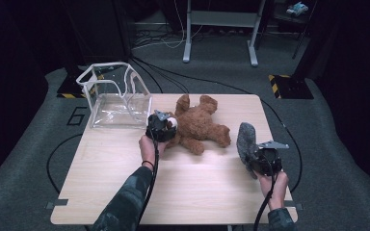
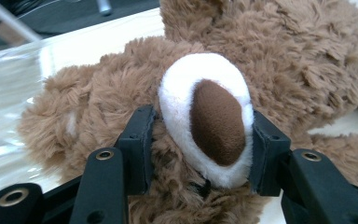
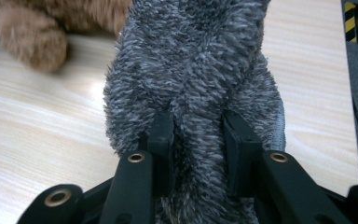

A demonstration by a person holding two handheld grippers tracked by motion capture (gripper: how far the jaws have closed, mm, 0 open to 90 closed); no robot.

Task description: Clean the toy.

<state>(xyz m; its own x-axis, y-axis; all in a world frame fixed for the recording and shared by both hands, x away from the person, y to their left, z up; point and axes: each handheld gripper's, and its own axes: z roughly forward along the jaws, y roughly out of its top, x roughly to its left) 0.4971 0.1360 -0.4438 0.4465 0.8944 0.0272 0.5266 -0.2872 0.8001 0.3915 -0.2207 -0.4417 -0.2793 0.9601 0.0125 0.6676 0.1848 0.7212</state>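
We have the left gripper (image 2: pixel 200 154) pinching the teddy bear's (image 1: pixel 200 125) snout, the clear bin (image 1: pixel 115 98) just to its left, while the right gripper (image 3: pixel 198 140) clamps the grey plush (image 3: pixel 191 70).

a clear plastic box (image 1: pixel 115 98) stands open at the far left corner of the pale wooden table (image 1: pixel 183 192). beyond it, grey carpet (image 1: pixel 347 159) carries black cables (image 1: pixel 173 77), a grey metal stand (image 1: pixel 221 29) and yellow-black striped blocks (image 1: pixel 282 79).

High view looks down; both tool views sit close, sharing the teddy bear (image 1: pixel 197 125).
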